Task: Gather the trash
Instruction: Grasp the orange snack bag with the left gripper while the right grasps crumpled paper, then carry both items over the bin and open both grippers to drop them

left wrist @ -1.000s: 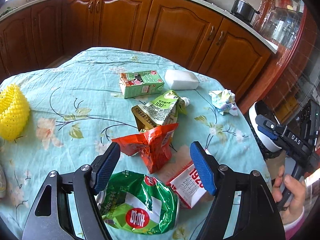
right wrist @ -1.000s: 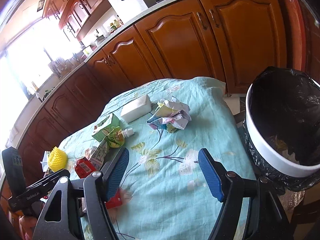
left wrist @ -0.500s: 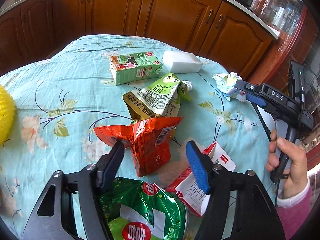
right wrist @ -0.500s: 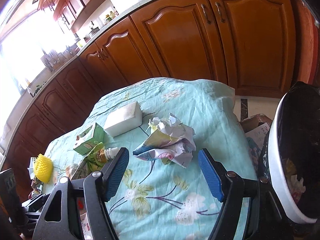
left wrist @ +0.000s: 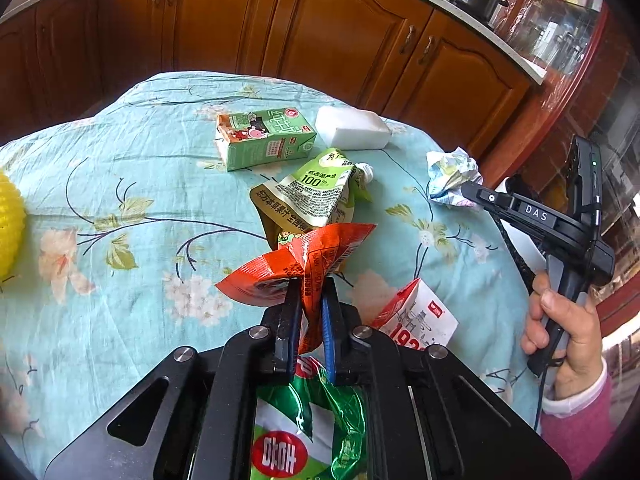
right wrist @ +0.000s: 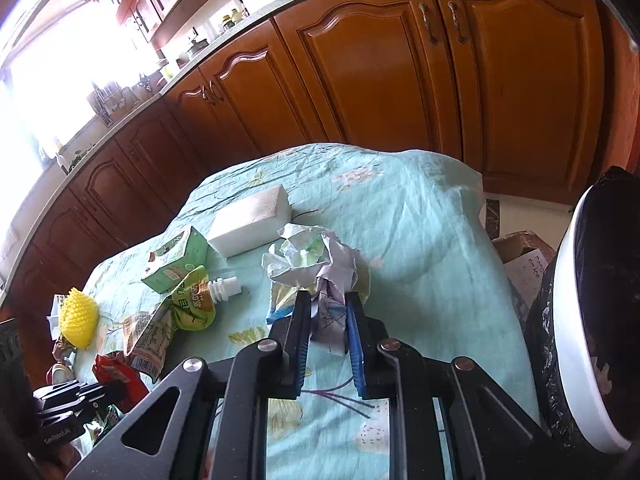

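My left gripper (left wrist: 311, 286) is shut on an orange-red snack wrapper (left wrist: 304, 256) over the floral tablecloth (left wrist: 132, 184). My right gripper (right wrist: 328, 300) is shut on a crumpled paper ball (right wrist: 316, 264) near the table's right side; the ball also shows in the left wrist view (left wrist: 452, 176). Other trash lies on the table: a green juice carton (left wrist: 264, 144), a crushed green drink pouch (left wrist: 316, 196), a red-and-white carton (left wrist: 416, 316) and a green wrapper (left wrist: 308, 432) under my left gripper. The bin with a black liner (right wrist: 580, 320) stands right of the table.
A white block (left wrist: 352, 132) lies at the far side of the table. A yellow spiky object (left wrist: 10, 228) sits at the left edge. Wooden cabinets (right wrist: 400, 80) run behind the table. A cardboard box (right wrist: 524, 264) stands on the floor by the bin.
Both grippers moved forward and closed: the left on the orange-red wrapper, the right on the crumpled paper ball. The wrapper now stands pinched up between the left fingers.
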`<state>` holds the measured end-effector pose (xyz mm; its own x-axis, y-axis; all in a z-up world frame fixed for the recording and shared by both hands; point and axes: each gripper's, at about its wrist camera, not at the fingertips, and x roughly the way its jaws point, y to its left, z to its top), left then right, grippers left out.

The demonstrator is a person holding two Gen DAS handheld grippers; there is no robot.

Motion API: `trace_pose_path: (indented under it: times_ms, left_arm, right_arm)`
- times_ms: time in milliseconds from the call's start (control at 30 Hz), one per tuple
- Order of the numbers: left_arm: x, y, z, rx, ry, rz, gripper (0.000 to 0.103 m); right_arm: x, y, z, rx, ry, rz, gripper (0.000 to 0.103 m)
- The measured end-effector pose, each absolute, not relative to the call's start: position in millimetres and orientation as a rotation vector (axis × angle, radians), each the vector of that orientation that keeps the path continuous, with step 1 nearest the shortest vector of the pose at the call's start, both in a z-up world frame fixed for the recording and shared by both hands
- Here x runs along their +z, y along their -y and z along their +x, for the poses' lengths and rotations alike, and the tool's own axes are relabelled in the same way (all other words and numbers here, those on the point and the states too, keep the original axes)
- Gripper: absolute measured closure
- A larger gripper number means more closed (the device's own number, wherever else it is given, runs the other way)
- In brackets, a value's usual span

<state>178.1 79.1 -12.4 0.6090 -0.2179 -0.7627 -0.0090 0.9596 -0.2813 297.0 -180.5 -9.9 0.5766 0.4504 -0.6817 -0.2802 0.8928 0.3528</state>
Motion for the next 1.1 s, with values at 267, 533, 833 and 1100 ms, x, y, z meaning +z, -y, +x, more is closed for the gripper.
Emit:
trace_pose_path:
  times_ms: [267, 533, 833, 1100]
  left_arm:
    - [11, -73, 166, -0.163, -0.851, -0.280, 0.095]
    - [25, -38, 172, -0.239, -0.824, -0.249, 0.095]
    - [29, 9, 186, -0.327, -0.827, -0.207, 0.095]
    - [29, 50, 198, -0.392, -0.842, -0.166, 0.095]
  right_arm:
    - [12, 193, 264, 0.462, -0.803, 0.256, 0.087]
    - [25, 211, 233, 0.455, -0.774, 0.268, 0.087]
    - [23, 245, 210, 0.399, -0.768, 0.302, 0.087]
    - [24, 274, 197, 0.349, -0.757, 0.326, 0.087]
